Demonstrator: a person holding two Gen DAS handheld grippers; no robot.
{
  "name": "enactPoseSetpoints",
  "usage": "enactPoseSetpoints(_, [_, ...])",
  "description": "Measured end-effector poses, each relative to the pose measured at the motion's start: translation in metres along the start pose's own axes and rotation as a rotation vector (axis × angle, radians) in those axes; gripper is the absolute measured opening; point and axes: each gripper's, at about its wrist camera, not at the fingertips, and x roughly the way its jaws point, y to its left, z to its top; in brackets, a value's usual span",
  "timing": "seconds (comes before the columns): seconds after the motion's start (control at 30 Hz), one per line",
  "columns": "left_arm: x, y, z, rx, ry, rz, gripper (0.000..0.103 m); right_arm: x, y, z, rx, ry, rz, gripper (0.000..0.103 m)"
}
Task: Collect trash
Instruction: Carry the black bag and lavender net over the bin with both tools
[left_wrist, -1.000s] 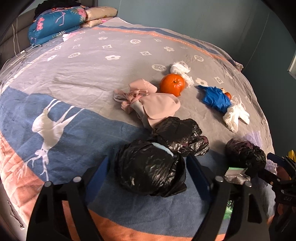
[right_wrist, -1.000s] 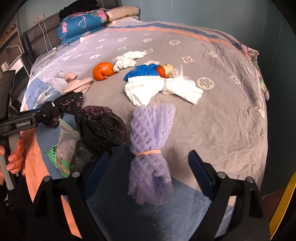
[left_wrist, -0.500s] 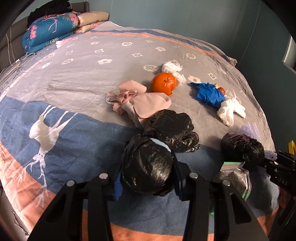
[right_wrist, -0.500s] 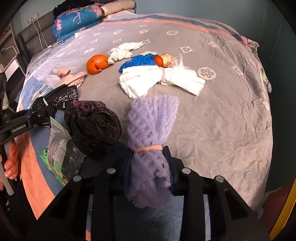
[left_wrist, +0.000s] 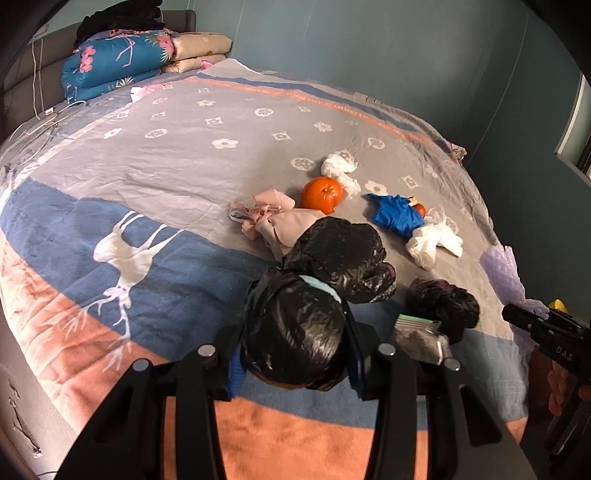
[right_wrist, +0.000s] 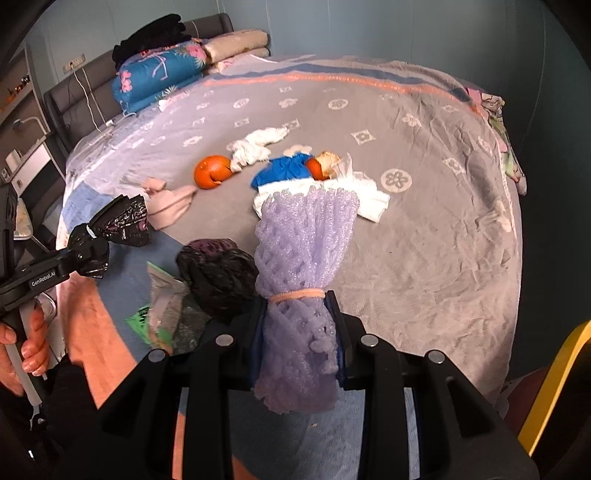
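Note:
My left gripper (left_wrist: 293, 350) is shut on a crumpled black plastic bag (left_wrist: 295, 332) and holds it just above the bedspread; the bag's loose top (left_wrist: 340, 254) flops forward. My right gripper (right_wrist: 297, 332) is shut on a purple foam net bundle (right_wrist: 303, 251) tied with a rubber band, lifted off the bed. In the right wrist view the left gripper (right_wrist: 86, 249) shows at the left edge with the black bag (right_wrist: 122, 221) in it. A second dark wad (left_wrist: 443, 302) and a clear zip bag (left_wrist: 421, 336) lie on the bed between both grippers.
On the grey bedspread (left_wrist: 184, 162) farther off lie an orange (left_wrist: 322, 194), pink cloth (left_wrist: 273, 218), white tissue (left_wrist: 338, 168), a blue rag (left_wrist: 397, 214) and white paper (left_wrist: 432, 243). Folded quilts (left_wrist: 118, 62) are stacked at the headboard. A yellow object (right_wrist: 554, 384) stands past the bed's right edge.
Both grippers went from open around their items to shut on them. Then both rose, lifting the black bag and the purple foam net off the bed.

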Motion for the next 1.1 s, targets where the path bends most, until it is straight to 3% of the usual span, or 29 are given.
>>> enactPoseSetpoints(0.37, [-0.036, -0.007, -0.001, -0.001, -0.041, 0.018, 0.041, -0.050, 0.005, 0.003, -0.012, -0.083, 0.033, 0.029])
enactPoseSetpoints(1.1, [-0.079, -0.069, -0.005, 0.036, -0.081, -0.064, 0.041, -0.133, -0.015, 0.002, 0.008, -0.230, 0.080, 0.029])
